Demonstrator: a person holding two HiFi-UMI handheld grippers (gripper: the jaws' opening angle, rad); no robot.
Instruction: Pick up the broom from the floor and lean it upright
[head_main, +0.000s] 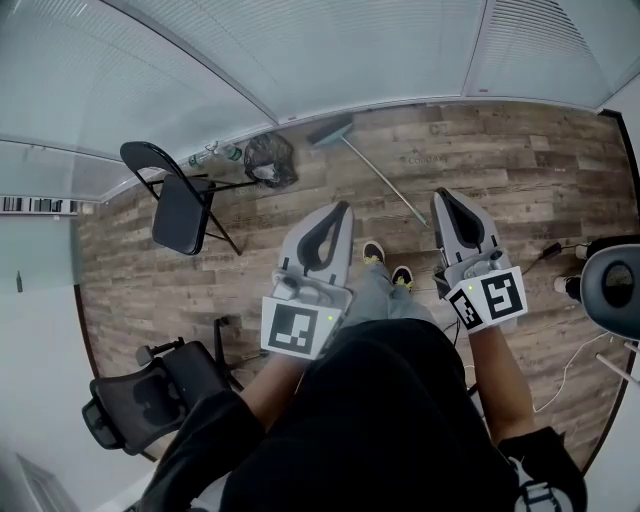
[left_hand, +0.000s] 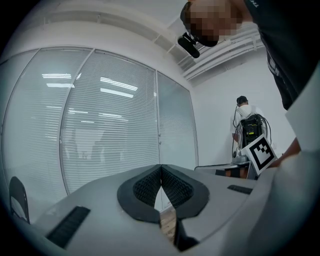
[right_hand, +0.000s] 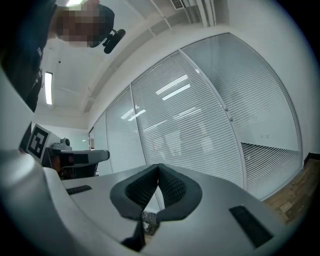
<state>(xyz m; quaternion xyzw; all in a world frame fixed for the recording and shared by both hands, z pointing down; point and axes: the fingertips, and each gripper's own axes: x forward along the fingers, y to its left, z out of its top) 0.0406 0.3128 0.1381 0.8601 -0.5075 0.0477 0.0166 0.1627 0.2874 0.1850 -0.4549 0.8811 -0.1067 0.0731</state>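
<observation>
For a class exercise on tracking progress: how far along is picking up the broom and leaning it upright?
Done: nothing; the broom lies flat on the floor. In hand: nothing; the left gripper and right gripper are shut and empty. Left: grasp, lift, lean it.

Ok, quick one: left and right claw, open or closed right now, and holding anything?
Left claw: closed, holding nothing.
Right claw: closed, holding nothing.

Left claw (head_main: 342, 208), right claw (head_main: 446, 196): closed, empty
</observation>
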